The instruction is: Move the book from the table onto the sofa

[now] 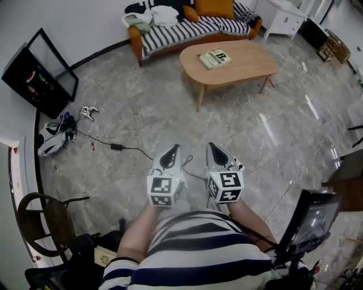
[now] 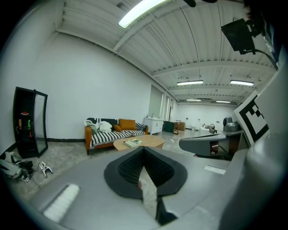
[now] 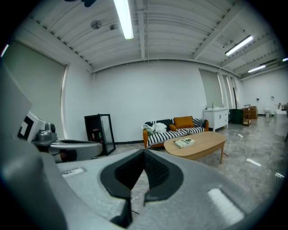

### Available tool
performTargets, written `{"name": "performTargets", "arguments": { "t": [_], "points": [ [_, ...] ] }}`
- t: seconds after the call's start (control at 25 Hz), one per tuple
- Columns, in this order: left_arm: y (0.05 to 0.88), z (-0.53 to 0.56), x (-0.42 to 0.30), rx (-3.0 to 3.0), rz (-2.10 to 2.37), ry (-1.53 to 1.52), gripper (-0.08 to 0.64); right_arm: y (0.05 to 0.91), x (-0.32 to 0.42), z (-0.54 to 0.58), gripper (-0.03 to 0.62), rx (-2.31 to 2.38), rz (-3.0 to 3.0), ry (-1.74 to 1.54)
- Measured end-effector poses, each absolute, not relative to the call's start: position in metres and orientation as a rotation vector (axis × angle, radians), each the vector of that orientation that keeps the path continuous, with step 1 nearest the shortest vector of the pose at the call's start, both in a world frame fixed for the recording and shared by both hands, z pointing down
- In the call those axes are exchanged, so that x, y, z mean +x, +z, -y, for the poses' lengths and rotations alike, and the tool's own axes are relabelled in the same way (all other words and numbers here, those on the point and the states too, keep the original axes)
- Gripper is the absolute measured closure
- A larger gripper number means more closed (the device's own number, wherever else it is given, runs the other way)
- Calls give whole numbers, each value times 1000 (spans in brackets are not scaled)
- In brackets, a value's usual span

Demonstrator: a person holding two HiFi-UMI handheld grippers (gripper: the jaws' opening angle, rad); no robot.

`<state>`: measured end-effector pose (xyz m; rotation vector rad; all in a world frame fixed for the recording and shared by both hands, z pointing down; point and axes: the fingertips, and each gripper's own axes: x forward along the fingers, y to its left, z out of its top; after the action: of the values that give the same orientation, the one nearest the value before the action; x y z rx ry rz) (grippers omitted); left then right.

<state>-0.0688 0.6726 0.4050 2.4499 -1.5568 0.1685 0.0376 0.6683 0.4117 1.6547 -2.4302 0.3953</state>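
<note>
Left gripper [image 1: 172, 153], right gripper [image 1: 214, 150]: side by side, low before torso, jaws of both pressed together, nothing between.
Well ahead of fingertips, slightly right, across floor: table [image 1: 249, 65].
Book [image 1: 215, 58] flat on table's left end, long axis crosswise to approach, well apart from both grippers; right gripper marginally nearer.
Beyond book: sofa [image 1: 187, 29], just behind table.

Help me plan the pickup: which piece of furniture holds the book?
The oval wooden table; the book lies on it, while the striped sofa holds cushions and clothes.
</note>
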Motion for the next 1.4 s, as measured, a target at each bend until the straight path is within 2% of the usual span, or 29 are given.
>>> {"name": "performTargets", "arguments": {
  "t": [0.24,0.76,1.4],
  "points": [
    [416,-634,-91,2446,1537,168,560,412,22,-633,592,1681,2401,382],
    [408,-563,-67,2502,1489,173,560,407,52,-552,592,1748,2368,341],
    [413,-405,2,2484,1505,193,560,409,112,-398,592,1661,2408,344]
  ]
}}
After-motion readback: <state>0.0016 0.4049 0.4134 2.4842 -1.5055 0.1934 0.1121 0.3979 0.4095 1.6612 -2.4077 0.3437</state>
